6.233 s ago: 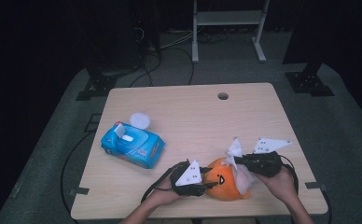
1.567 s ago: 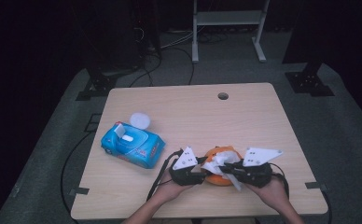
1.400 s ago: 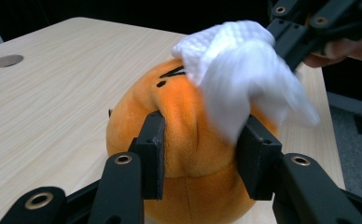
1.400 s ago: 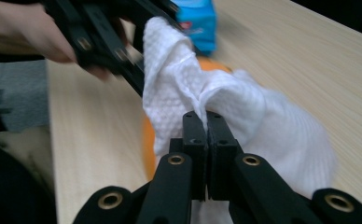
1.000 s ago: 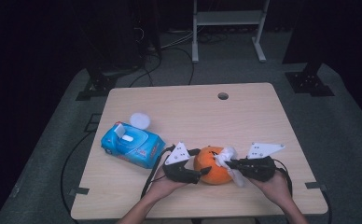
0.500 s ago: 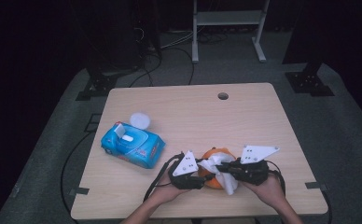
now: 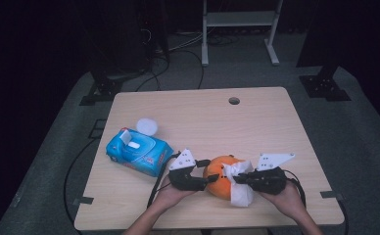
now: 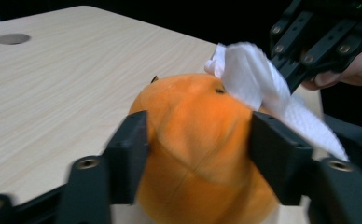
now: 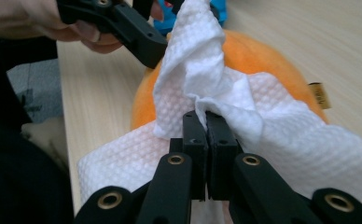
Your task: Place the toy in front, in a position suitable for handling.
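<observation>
An orange plush toy (image 7: pixel 219 175) lies near the table's front edge. My left gripper (image 7: pixel 206 178) holds it from the left, and in the left gripper view its two jaws press into the toy's (image 8: pixel 198 140) sides, left gripper (image 8: pixel 200 158) shut on it. My right gripper (image 7: pixel 241 179) comes in from the right, shut on a white wipe (image 7: pixel 239 188). The right gripper view has the jaws closed on a bunched fold of the wipe (image 9: pixel 244 112), right gripper (image 9: pixel 206 122), with the cloth draped over the toy (image 9: pixel 263 60). The wipe (image 8: pixel 263 88) lies on the toy's far side.
A blue pack of wipes (image 7: pixel 138 152) lies at the left of the table (image 7: pixel 256 122), with a round white lid (image 7: pixel 147 126) behind it. There is a small hole (image 7: pixel 234 100) near the table's far edge. Cables trail off the front left.
The right gripper has drawn the wipe back and forth over the toy and now holds it low on the toy's front right. The left gripper stays clamped on the toy, shifting slightly.
</observation>
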Tool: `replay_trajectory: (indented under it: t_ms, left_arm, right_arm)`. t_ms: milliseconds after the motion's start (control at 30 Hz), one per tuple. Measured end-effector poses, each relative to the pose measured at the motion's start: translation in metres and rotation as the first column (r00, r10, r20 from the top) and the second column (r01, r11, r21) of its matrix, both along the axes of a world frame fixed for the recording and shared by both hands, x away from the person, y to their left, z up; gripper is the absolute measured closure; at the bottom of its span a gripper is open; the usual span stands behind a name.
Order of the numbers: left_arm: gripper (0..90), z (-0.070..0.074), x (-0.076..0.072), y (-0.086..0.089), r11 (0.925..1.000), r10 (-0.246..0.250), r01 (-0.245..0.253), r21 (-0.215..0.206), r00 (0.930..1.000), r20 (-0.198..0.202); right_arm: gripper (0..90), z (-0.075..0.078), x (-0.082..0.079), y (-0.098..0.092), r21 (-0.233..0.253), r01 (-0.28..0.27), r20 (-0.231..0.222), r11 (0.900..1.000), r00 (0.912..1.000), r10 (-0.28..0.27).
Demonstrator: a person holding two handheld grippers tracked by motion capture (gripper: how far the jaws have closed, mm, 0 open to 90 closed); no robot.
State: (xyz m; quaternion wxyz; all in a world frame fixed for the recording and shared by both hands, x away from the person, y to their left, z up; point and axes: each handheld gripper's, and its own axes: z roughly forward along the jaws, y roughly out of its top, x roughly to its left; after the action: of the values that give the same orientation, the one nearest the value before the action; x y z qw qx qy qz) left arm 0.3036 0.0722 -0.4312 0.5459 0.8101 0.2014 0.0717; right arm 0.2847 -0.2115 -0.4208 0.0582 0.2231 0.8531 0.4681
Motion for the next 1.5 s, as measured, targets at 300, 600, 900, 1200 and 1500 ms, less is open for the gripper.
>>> replay_trajectory:
  t_ms: [300, 600, 900, 1200, 1500]
  left_arm:
    - [46.0, 0.003, -0.012, -0.013, 0.9972, -0.068, 0.064, 0.040, 0.9918, 0.108]
    - [20.3, -0.001, -0.006, -0.011, 0.9999, 0.012, -0.012, 0.010, 0.9993, 0.036]
    - [44.2, 0.002, -0.018, -0.022, 0.9967, -0.075, 0.071, 0.041, 0.9892, 0.126]
    - [41.2, 0.000, -0.016, -0.017, 0.9965, -0.061, 0.053, 0.064, 0.9895, 0.131]
    - [38.3, -0.001, -0.013, -0.020, 0.9973, -0.060, 0.057, 0.047, 0.9951, 0.079]
  right_arm:
    - [87.6, 0.027, -0.007, 0.018, 0.023, -0.016, 0.122, 1.000, 0.9924, 0.013]
    - [87.6, 0.005, 0.006, -0.009, 0.019, 0.060, 0.023, 0.998, 0.9979, -0.060]
    - [87.6, 0.030, -0.007, 0.006, 0.064, 0.004, 0.124, 0.998, 0.9922, -0.012]
    - [87.6, 0.019, 0.003, -0.004, 0.013, 0.034, 0.082, 0.999, 0.9961, -0.035]
    - [87.5, 0.018, -0.001, -0.009, 0.009, 0.030, 0.064, 1.000, 0.9975, -0.030]
